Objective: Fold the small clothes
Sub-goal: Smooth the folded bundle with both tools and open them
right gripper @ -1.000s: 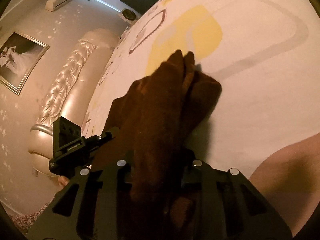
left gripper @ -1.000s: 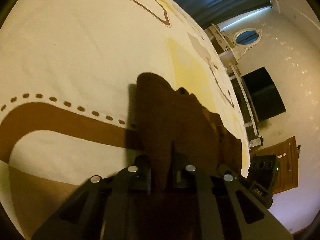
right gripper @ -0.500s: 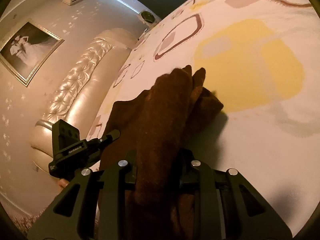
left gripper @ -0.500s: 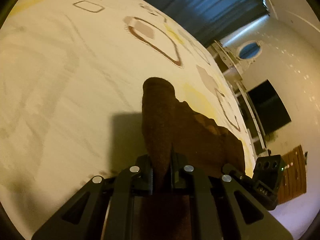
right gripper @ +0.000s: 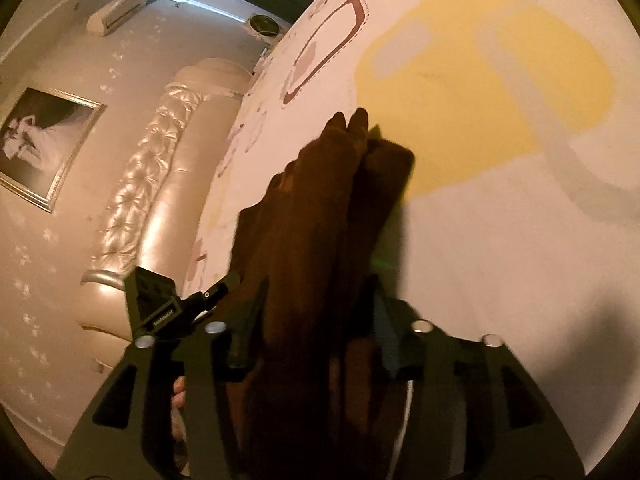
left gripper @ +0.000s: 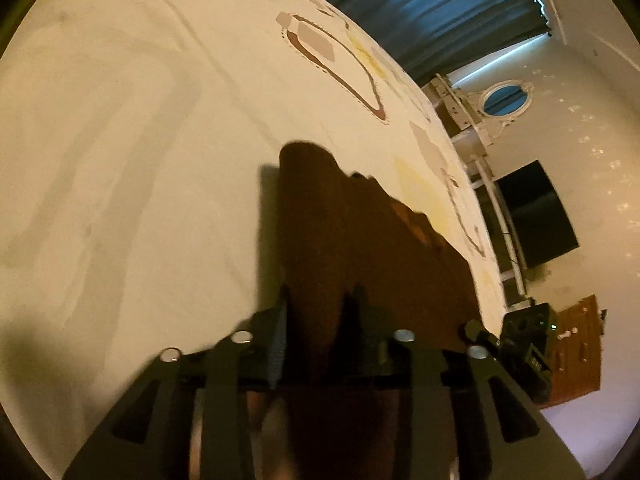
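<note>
A small dark brown garment stretches between both grippers over a cream bed sheet. My left gripper is parted around one bunched edge of the cloth, which lies loosely between the fingers. My right gripper is also parted around the other bunched edge, with a gap beside the cloth. The right gripper shows in the left wrist view, and the left gripper shows in the right wrist view. The garment's far end hangs down to the sheet.
The sheet carries brown outlines and yellow patches. A padded headboard and a framed picture lie left. Dark curtains, a black screen and a wooden cabinet stand right.
Both grippers have carried the garment forward over the sheet, and their fingers have spread apart from the tight pinch seen earlier.
</note>
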Motion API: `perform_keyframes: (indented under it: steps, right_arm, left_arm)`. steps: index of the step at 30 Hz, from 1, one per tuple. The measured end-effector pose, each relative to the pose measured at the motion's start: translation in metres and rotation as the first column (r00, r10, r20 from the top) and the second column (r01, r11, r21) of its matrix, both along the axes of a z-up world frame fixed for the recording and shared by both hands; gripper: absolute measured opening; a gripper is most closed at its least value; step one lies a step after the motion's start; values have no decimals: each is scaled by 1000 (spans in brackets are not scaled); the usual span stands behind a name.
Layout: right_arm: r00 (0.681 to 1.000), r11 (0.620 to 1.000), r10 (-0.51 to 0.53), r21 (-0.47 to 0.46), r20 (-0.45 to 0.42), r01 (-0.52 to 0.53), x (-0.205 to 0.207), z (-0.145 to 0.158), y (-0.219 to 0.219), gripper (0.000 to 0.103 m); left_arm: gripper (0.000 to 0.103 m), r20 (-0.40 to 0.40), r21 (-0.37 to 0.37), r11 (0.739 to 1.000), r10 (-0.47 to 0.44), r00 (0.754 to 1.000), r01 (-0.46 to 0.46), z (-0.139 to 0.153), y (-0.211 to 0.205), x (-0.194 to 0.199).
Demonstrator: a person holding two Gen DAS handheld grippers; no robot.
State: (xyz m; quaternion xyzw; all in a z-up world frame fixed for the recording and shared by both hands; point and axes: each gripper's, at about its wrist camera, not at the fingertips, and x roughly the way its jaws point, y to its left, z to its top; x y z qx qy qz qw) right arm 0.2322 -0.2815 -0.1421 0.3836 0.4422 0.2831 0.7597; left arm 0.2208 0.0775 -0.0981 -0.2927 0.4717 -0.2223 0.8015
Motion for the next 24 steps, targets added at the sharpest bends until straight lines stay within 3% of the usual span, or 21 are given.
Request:
perform_keyframes:
  steps: [4, 9, 14, 16, 17, 18, 24]
  right_arm:
    - [1000, 999, -9, 52, 0, 9, -34, 0, -15, 60]
    - [1000, 991, 11, 133, -20, -8, -72, -7, -15, 62]
    - [999, 993, 34, 110, -19, -31, -83, -7, 2, 62]
    - [999, 995, 39, 93, -26, -36, -83, -7, 6, 49]
    - [998, 995, 47, 86, -38, -44, -82, -8, 9, 30]
    - [997, 996, 55, 76, -57, -51, -80, -11, 12, 19]
    - [997, 996, 52, 80, -52, -47, -91, -5, 14, 13]
  left_arm:
    - [52, -31, -78, 997, -15, 999, 13, 0, 14, -39]
    - [54, -74, -127, 991, -48, 996, 39, -8, 10, -79]
    - [54, -76, -132, 990, -58, 995, 48, -11, -5, -87]
    - [45, -86, -117, 993, -38, 996, 28, -12, -8, -87]
    - [43, -94, -104, 994, -28, 995, 18, -13, -8, -88]
    - [38, -102, -92, 996, -21, 995, 11, -13, -9, -88]
    - [28, -100, -54, 998, -17, 995, 12, 4, -5, -95]
